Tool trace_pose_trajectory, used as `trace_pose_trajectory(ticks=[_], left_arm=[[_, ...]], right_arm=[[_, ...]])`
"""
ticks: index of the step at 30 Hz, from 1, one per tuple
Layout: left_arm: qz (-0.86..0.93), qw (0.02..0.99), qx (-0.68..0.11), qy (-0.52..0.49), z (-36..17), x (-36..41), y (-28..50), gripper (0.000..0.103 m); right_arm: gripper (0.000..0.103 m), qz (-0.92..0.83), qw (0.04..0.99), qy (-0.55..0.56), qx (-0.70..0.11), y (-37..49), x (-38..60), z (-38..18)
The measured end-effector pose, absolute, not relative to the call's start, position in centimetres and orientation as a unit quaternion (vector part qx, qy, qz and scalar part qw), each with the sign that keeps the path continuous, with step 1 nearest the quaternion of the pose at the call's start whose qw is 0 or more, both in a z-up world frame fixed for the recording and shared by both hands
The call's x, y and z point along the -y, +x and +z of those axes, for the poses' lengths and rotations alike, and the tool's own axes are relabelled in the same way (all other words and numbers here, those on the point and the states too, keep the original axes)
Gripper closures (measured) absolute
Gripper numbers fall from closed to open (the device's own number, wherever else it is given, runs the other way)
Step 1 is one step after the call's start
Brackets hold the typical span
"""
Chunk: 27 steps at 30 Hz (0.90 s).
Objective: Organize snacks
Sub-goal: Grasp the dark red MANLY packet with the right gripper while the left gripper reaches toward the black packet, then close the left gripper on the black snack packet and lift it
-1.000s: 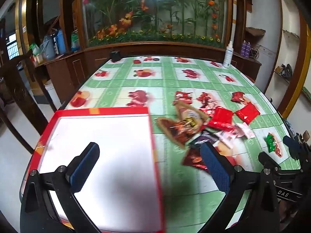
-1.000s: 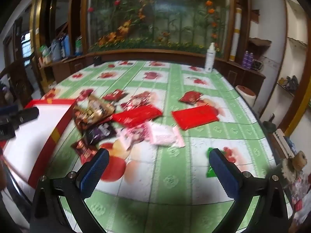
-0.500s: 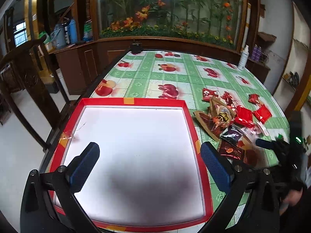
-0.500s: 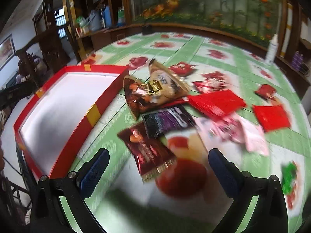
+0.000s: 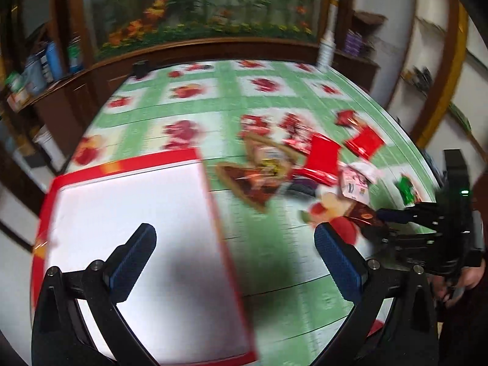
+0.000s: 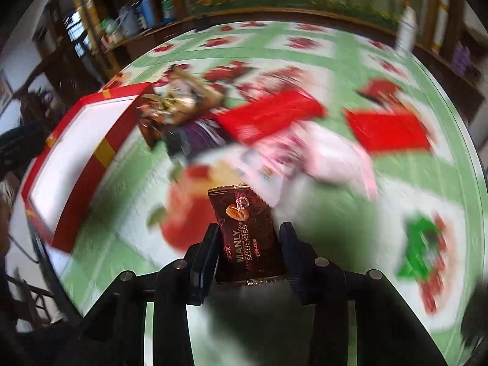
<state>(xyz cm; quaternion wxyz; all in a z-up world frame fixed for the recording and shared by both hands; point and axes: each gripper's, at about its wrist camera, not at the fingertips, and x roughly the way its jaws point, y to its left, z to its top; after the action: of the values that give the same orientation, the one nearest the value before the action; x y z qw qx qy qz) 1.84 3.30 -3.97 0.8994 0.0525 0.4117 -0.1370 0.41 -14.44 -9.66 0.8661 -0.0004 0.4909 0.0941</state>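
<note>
My right gripper (image 6: 250, 231) has its jaws closing around a brown snack packet (image 6: 247, 231), which stands sharp between both pads while the table behind blurs. The left wrist view shows that same gripper (image 5: 378, 216) low at the right with the packet (image 5: 361, 213) in it. My left gripper (image 5: 235, 235) is open with nothing in it, hovering over the right edge of a red-rimmed white tray (image 5: 128, 164). Loose snacks lie in a pile (image 5: 265, 180) right of the tray, among them red packets (image 6: 268, 116) and a pink one (image 6: 335, 158).
The tray (image 6: 82, 189) sits at the table's left, with its white floor bare. A green packet (image 6: 421, 244) lies alone near the right edge of the green tablecloth (image 6: 320, 45). A white bottle (image 6: 405, 30) stands at the far edge. A person's hand (image 5: 457, 283) grips the right tool.
The right gripper's jaws went from wide apart to narrow around the brown packet that lay on the cloth. The left view swung from the tray toward the pile.
</note>
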Motion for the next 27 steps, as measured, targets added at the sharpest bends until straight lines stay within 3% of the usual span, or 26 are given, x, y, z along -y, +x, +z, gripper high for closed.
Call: trace_pose_trajectory(ticks=[7,14,21,27], left_arm=[[-0.183,0.875,-0.427,0.138,-6.5,3.5,5.5,0.0],[-0.246,0.841,-0.446,0.182,-8.8,4.4,7.1,0.0],[-0.297,0.829,-0.441,0.172,-7.3,4.6,6.5,0.0],[-0.329,0.814,-0.437,0.196,-7.4,5.5,6.1,0.0]], right_arm=[[0.061,0.078,0.875,0.044,-0.476,-4.4,19.1,-9.1],[0.057,0.079,0.886,0.031,-0.455,-4.6,18.6,-9.4],[0.057,0.088,0.891,0.046,-0.443,-4.7,19.0,-9.7],[0.047,0.095,0.892,0.045,-0.439,-4.5,18.8,-9.7]])
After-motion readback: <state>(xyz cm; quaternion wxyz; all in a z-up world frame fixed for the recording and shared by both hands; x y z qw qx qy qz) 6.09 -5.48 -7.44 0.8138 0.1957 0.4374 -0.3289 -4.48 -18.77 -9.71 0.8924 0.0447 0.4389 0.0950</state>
